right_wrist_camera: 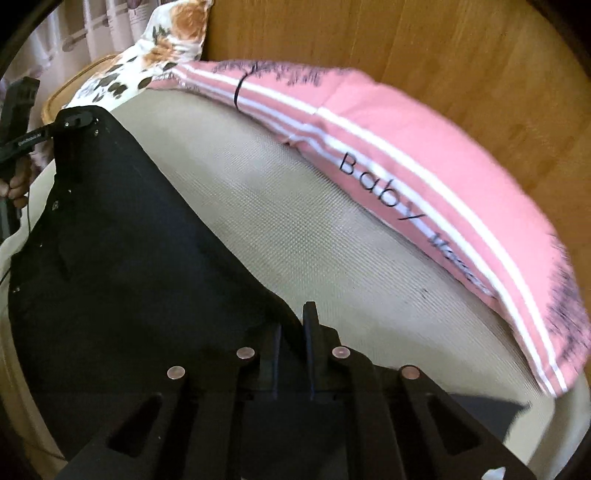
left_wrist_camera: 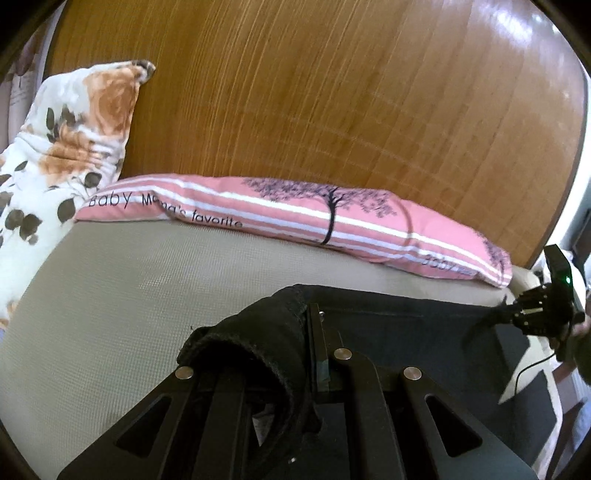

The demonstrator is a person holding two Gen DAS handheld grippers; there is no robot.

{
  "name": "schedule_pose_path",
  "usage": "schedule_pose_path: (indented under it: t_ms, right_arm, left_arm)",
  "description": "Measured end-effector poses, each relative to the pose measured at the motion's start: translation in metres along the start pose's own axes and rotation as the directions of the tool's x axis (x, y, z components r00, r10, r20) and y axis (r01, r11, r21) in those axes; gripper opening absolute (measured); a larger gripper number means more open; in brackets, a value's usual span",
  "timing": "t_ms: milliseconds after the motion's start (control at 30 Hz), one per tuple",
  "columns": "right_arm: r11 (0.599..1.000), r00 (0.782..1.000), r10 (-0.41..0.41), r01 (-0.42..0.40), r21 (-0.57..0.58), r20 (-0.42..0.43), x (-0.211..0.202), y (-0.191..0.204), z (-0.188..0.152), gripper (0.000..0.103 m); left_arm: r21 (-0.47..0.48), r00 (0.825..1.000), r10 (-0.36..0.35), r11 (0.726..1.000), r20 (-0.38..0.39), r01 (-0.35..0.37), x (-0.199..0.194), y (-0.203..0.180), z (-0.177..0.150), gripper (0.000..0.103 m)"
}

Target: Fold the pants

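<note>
The black pants (left_wrist_camera: 399, 325) hang stretched between my two grippers above the beige mattress (left_wrist_camera: 122, 295). My left gripper (left_wrist_camera: 303, 332) is shut on one corner of the pants, with cloth bunched over its left finger. In that view my right gripper (left_wrist_camera: 517, 314) shows at the far right, shut on the other corner. In the right wrist view my right gripper (right_wrist_camera: 293, 332) is shut on the pants (right_wrist_camera: 129, 240), which spread to the left up to my left gripper (right_wrist_camera: 74, 120).
A pink striped pillow (left_wrist_camera: 332, 218) lies along the wooden headboard (left_wrist_camera: 314, 92). A floral pillow (left_wrist_camera: 66, 147) leans at the left. The pink pillow (right_wrist_camera: 424, 184) lies close to the right of my right gripper. A curtain (right_wrist_camera: 92, 26) hangs at the far left.
</note>
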State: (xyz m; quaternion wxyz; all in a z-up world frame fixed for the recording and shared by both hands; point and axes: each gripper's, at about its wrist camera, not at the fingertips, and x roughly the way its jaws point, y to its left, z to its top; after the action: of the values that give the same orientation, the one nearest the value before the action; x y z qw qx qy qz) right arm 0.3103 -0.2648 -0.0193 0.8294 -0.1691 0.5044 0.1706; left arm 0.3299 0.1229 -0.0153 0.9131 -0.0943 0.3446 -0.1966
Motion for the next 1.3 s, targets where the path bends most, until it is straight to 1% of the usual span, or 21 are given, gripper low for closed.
schedule_pose_path:
  t_ms: [100,200,300,400,500,567,667,767,867,900,933,1000,1033,1100,1133,1167,1233,1267,1300]
  right_arm:
    - [0.998,0.998,-0.05,0.048,0.046,0.031,-0.031,0.017,-0.019,0.007]
    - [0.993,0.997,-0.059,0.054,0.107,0.041,-0.051,0.032,-0.04,0.007]
    - [0.987,0.997,-0.067,0.061,0.149,0.037,-0.067,0.048,-0.07,0.007]
    - [0.978,0.999,-0.045,0.038,0.204,0.028,-0.078,0.067,-0.101,0.007]
    - [0.975,0.999,-0.035,0.034,0.219,0.003,-0.082,0.088,-0.126,0.006]
    - [0.974,1.0,-0.02,0.024,0.227,-0.019,-0.081,0.101,-0.143,0.006]
    - [0.964,0.999,0.018,-0.005,0.266,-0.046,-0.077,0.117,-0.168,0.006]
    - [0.965,0.997,0.019,0.001,0.261,-0.074,-0.067,0.133,-0.184,0.006]
    - [0.971,0.992,0.017,0.012,0.237,-0.121,-0.05,0.148,-0.197,0.006]
    - [0.973,0.991,0.014,0.017,0.231,-0.133,-0.047,0.151,-0.2,0.006]
    - [0.976,0.99,-0.001,0.032,0.216,-0.141,-0.043,0.156,-0.202,0.006]
    - [0.978,0.99,-0.027,0.055,0.2,-0.14,-0.041,0.16,-0.204,0.007]
    - [0.978,0.99,-0.029,0.057,0.201,-0.14,-0.041,0.161,-0.203,0.01]
    - [0.976,0.99,-0.035,0.064,0.208,-0.139,-0.043,0.164,-0.201,0.013]
    - [0.974,0.99,-0.03,0.06,0.217,-0.136,-0.044,0.164,-0.201,0.017]
    - [0.973,0.991,-0.027,0.057,0.226,-0.131,-0.045,0.165,-0.199,0.023]
    - [0.967,0.993,-0.03,0.058,0.247,-0.116,-0.049,0.166,-0.199,0.029]
    - [0.966,0.993,-0.034,0.061,0.25,-0.11,-0.05,0.167,-0.201,0.031]
    - [0.966,0.994,-0.041,0.066,0.25,-0.104,-0.052,0.169,-0.2,0.032]
  left_arm:
    - [0.014,0.999,-0.031,0.999,0.021,0.03,-0.025,-0.007,-0.005,0.008]
    - [0.034,0.997,-0.066,0.997,0.028,0.065,-0.051,-0.013,-0.015,0.008]
    - [0.078,0.995,-0.094,0.993,0.017,0.093,-0.076,-0.02,-0.031,0.008]
    - [0.097,0.992,-0.123,0.987,-0.023,0.124,-0.098,-0.021,-0.052,0.008]
    - [0.132,0.989,-0.13,0.981,-0.071,0.139,-0.114,-0.023,-0.076,0.008]
    - [0.138,0.984,-0.141,0.978,-0.11,0.155,-0.121,-0.022,-0.09,0.008]
    - [0.189,0.974,-0.127,0.968,-0.186,0.162,-0.127,-0.021,-0.117,0.008]
    - [0.217,0.951,-0.099,0.962,-0.294,0.168,-0.12,-0.019,-0.145,0.009]
    - [0.26,0.923,-0.044,0.954,-0.382,0.153,-0.11,-0.018,-0.171,0.01]
    - [0.274,0.918,-0.027,0.951,-0.396,0.146,-0.107,-0.019,-0.178,0.012]
    - [0.28,0.919,-0.016,0.95,-0.394,0.137,-0.108,-0.019,-0.181,0.014]
    - [0.274,0.916,-0.012,0.953,-0.401,0.132,-0.109,-0.021,-0.178,0.016]
    - [0.272,0.914,-0.008,0.954,-0.405,0.129,-0.111,-0.022,-0.177,0.016]
    - [0.275,0.912,0.001,0.954,-0.411,0.122,-0.115,-0.022,-0.172,0.022]
    - [0.275,0.908,0.008,0.954,-0.419,0.119,-0.118,-0.022,-0.171,0.024]
    - [0.274,0.904,0.014,0.955,-0.428,0.115,-0.12,-0.021,-0.169,0.03]
    - [0.28,0.895,0.035,0.955,-0.444,0.101,-0.125,-0.018,-0.166,0.036]
    - [0.295,0.894,0.062,0.952,-0.445,0.08,-0.128,-0.016,-0.165,0.056]
    - [0.319,0.893,0.114,0.947,-0.435,0.035,-0.133,-0.011,-0.165,0.074]
